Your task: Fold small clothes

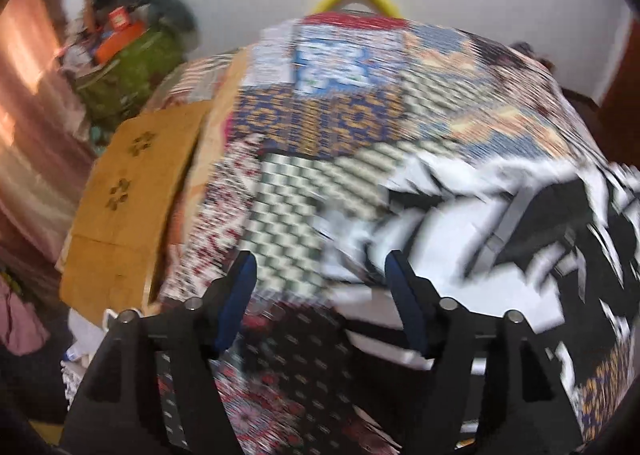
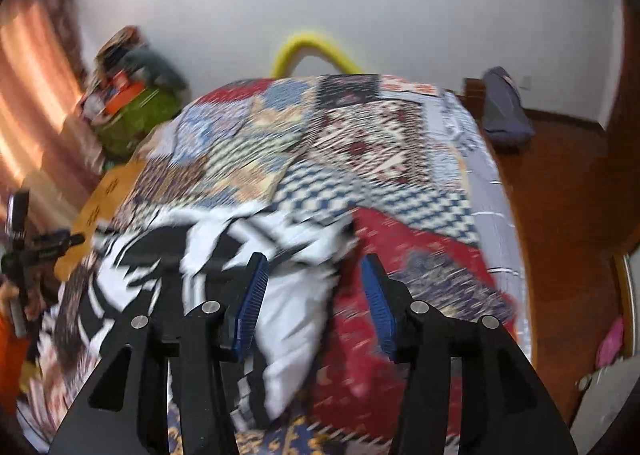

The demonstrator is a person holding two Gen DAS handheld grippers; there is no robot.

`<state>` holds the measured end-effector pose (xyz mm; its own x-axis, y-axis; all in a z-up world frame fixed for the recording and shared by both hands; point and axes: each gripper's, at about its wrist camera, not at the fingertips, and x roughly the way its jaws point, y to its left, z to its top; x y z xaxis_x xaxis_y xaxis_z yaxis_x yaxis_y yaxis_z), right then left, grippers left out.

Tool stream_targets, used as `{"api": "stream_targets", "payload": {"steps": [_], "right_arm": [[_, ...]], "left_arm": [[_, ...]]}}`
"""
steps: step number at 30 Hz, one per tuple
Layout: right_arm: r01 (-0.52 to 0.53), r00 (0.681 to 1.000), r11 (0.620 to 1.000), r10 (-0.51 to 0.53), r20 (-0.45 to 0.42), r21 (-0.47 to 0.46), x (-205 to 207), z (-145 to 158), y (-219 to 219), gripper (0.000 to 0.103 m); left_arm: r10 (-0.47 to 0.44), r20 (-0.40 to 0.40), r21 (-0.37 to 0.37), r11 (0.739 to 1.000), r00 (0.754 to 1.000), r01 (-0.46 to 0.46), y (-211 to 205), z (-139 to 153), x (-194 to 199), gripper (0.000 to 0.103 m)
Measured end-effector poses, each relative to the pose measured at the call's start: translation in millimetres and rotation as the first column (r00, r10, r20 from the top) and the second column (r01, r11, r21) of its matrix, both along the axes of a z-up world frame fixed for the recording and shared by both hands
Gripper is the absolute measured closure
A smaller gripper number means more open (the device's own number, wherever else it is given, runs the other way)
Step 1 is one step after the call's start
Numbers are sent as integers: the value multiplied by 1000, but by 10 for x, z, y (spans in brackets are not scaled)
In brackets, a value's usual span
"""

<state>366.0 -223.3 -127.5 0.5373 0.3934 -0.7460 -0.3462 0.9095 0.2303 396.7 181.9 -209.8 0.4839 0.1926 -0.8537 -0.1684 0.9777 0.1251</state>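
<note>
Pose: both grippers tilt down over patchwork quilt (image 2: 360, 143) | left gripper (image 1: 318, 275): jaws apart, nothing gripped | right gripper (image 2: 314, 275): jaws apart, black-and-white garment (image 2: 240, 239) lying loose between them on quilt

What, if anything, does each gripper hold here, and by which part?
Nothing: the left gripper and right gripper are both open above the black-and-white garment.

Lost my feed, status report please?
Left tongs open, empty. Right tongs open over black-and-white patterned garment, not gripping. Garment crumpled on patchwork quilt. Nothing in the way.
</note>
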Motion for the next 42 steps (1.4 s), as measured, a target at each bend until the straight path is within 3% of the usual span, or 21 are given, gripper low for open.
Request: {"api": "stream_targets", "payload": {"steps": [7,14,17,20,23,26,29,35,39,42], "right_arm": [[-134,990,989,132,-40,-64,-109,-369,598,58],[-229,972,956,216,-90,-184,158,-715,1108,57],[-261,965,937,246,-95,-232,412,-740,1317,57],[-214,976,936,218,-18,-280,633,-582,1450,57],[-128,988,968,144,62,-214,720,-348,1366,57],[-111,989,988,120,81,-108,655,-196,1186,57],[-121,988,987,130,85,-111,452,-175,1044,57],[-148,988,980,154,33,-134,17,-324,874,51],[-151,988,978,151,-12,-143,-342,-505,758,42],[-111,994,981,109,-24,-158,-554,-619,661,41]], "left_arm": [[-158,-109,-64,986,981,152,-625,-382,-45,28],[-128,-135,-75,990,983,119,-651,-625,329,24],[-67,-109,18,997,992,69,-525,-533,645,24],[3,-33,113,994,999,1,-377,-297,911,24],[68,49,52,996,996,-71,-136,38,985,24],[77,86,14,997,993,-78,4,227,872,24],[71,66,2,997,995,-71,46,221,695,20],[-3,-65,-6,1000,998,3,-93,-142,196,20],[-66,-126,-19,998,990,64,-270,-386,-155,20],[-73,-135,16,997,988,76,-345,-529,-365,14]]}}
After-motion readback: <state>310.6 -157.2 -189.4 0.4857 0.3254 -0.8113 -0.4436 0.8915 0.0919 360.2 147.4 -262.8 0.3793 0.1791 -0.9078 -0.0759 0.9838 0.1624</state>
